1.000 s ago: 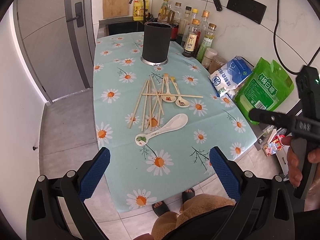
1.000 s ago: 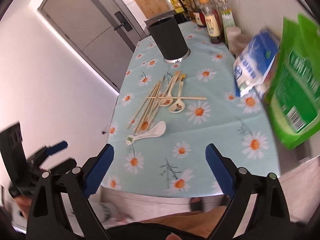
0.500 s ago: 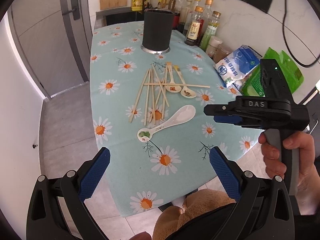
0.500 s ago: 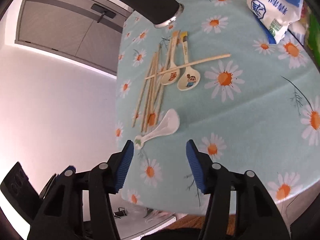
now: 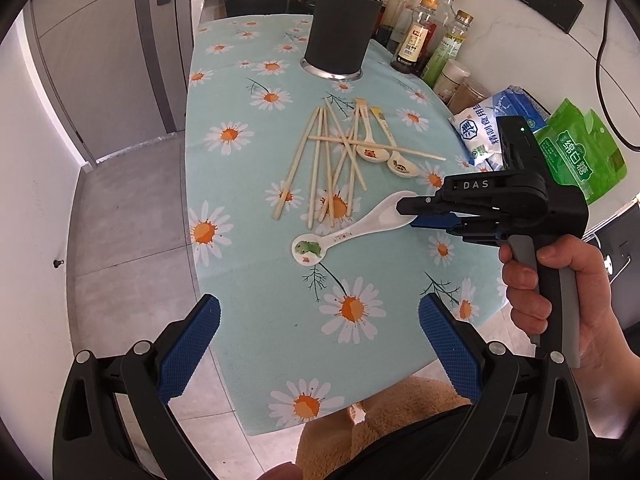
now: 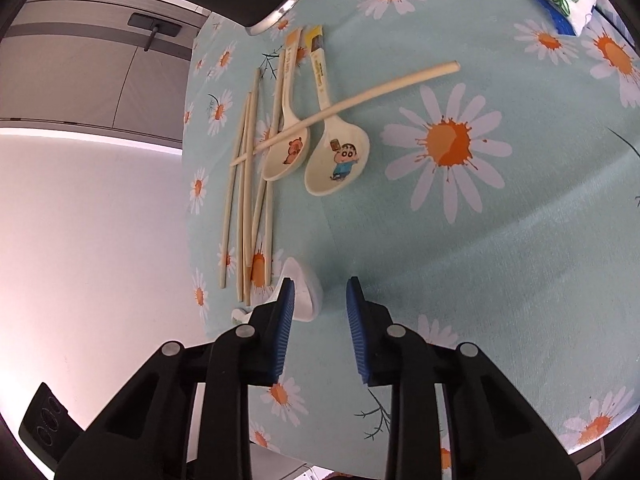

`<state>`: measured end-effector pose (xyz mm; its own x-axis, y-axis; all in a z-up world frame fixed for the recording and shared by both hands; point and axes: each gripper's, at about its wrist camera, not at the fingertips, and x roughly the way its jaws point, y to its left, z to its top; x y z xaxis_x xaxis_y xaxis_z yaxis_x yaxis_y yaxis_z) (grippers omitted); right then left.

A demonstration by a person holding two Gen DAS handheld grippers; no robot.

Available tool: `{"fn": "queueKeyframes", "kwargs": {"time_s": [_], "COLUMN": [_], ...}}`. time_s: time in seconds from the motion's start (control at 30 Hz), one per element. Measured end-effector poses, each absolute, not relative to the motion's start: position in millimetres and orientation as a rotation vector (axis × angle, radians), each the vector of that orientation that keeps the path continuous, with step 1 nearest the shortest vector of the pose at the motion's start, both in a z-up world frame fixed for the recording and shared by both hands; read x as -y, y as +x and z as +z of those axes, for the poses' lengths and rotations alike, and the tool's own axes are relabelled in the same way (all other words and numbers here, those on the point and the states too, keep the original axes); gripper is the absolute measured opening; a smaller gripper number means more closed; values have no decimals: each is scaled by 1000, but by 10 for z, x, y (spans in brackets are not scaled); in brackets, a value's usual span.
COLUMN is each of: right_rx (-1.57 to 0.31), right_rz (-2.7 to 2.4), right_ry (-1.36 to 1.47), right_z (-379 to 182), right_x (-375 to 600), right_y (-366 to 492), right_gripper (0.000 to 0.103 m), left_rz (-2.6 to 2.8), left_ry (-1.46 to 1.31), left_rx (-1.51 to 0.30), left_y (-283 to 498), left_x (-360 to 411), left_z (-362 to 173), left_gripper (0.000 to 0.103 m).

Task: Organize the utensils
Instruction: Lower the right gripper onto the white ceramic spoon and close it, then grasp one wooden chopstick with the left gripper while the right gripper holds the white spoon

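Note:
A white ceramic spoon with a green frog on its handle end lies on the daisy tablecloth. My right gripper is low over its bowl, jaws partly open with the bowl between the tips; it also shows in the left wrist view. Several wooden chopsticks and two cartoon spoons lie beyond. A black utensil holder stands at the far end. My left gripper is open and empty, above the near table edge.
Sauce bottles and jars stand right of the holder. A white-blue bag and a green bag lie at the right table edge. A grey door and tiled floor are to the left.
My right gripper has moved in from the right and down to the white spoon's bowl, its jaws narrowing. My left gripper has moved slightly closer to the table.

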<state>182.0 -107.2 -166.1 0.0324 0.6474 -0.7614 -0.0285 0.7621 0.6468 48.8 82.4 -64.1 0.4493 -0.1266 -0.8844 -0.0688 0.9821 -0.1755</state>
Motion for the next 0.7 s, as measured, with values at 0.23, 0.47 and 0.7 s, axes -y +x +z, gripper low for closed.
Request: {"fn": "queueKeyframes", "kwargs": {"time_s": [0.23, 0.47, 0.7], "right_rx": [-1475, -1490, -1505], "right_rz": [544, 584, 645], "right_ry": [476, 403, 327], "right_z": [-1703, -1686, -1587], "right_x": [995, 910, 971], "right_y": [1851, 1861, 1840], "right_gripper": [11, 8, 7], "left_rz": [-42, -50, -47], "left_ry": [-210, -208, -214], "left_rx": [-1092, -1095, -1085], "left_y": [497, 477, 460], "left_x": [-902, -920, -904], "left_z": [-620, -639, -623], "left_gripper": [97, 97, 97]}}
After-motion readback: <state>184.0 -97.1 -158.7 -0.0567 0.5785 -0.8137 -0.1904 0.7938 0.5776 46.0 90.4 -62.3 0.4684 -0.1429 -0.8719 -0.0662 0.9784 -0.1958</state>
